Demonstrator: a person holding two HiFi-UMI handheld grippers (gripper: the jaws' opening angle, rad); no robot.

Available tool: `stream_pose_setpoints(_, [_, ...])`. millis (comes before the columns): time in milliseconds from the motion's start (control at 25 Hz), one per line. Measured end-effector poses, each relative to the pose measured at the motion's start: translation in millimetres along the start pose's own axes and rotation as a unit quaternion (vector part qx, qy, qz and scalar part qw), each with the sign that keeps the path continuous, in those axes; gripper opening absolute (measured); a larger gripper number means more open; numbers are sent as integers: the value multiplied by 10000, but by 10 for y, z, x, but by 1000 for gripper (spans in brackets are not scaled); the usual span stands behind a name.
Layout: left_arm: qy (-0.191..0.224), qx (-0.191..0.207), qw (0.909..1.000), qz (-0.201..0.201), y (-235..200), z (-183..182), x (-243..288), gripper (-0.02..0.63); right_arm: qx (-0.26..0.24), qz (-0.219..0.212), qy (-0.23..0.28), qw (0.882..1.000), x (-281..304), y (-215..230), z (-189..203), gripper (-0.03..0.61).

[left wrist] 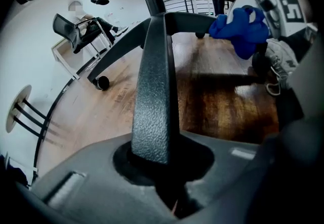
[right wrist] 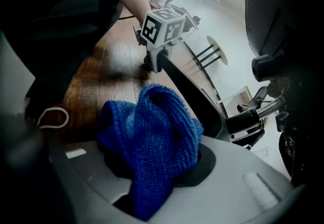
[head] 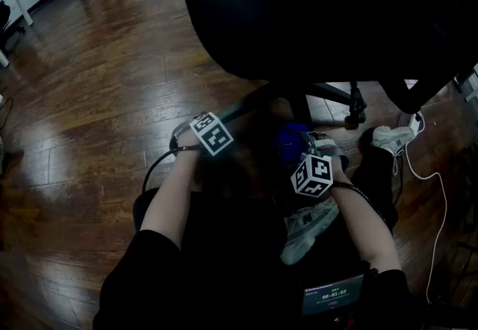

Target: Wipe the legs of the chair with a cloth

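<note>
Two grippers work low beneath the black office chair (head: 314,7), over the brown wooden floor (head: 89,97). The left gripper (head: 230,116) is on the left. Just right of it, the right gripper (head: 300,148) carries the blue knitted cloth (head: 290,139) near the base hub.

From the left gripper view, its jaws are clenched on a black textured plastic chair leg (left wrist: 152,91), probably to steady the wheeled base. Far right, the cloth seems pressed against another leg.

From the right gripper view, its jaws clamp the cloth's wad, leaving a loose fold forward, apparently as the rubbing face.
</note>
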State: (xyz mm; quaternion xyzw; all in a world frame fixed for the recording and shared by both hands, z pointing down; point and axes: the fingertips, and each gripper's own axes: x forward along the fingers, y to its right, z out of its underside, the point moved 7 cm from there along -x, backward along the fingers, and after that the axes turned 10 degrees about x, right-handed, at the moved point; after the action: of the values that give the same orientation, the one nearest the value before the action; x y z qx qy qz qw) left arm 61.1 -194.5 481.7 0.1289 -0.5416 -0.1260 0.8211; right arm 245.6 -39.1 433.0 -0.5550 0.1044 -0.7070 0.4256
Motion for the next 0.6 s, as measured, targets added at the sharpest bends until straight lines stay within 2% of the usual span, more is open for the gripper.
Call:
stream_pose_setpoints(160, [102, 25, 9996, -244, 182, 8, -61, 55, -266, -10, -374, 9989, -41, -57, 101, 109])
stream_pose_setpoints(360, [117, -41, 9999, -85, 252, 13, -90, 57, -377, -441, -745, 9955, -296, -340, 302, 103])
stream_pose_setpoints(480, [44, 18, 10000, -39, 229, 10, -97, 57, -392, -381, -780, 9955, -295, -347, 329, 100])
stream_pose_setpoints(600, [-42, 23, 10000, 38, 236, 14, -96, 57, -488, -198, -883, 9947, -43, -128, 196, 95])
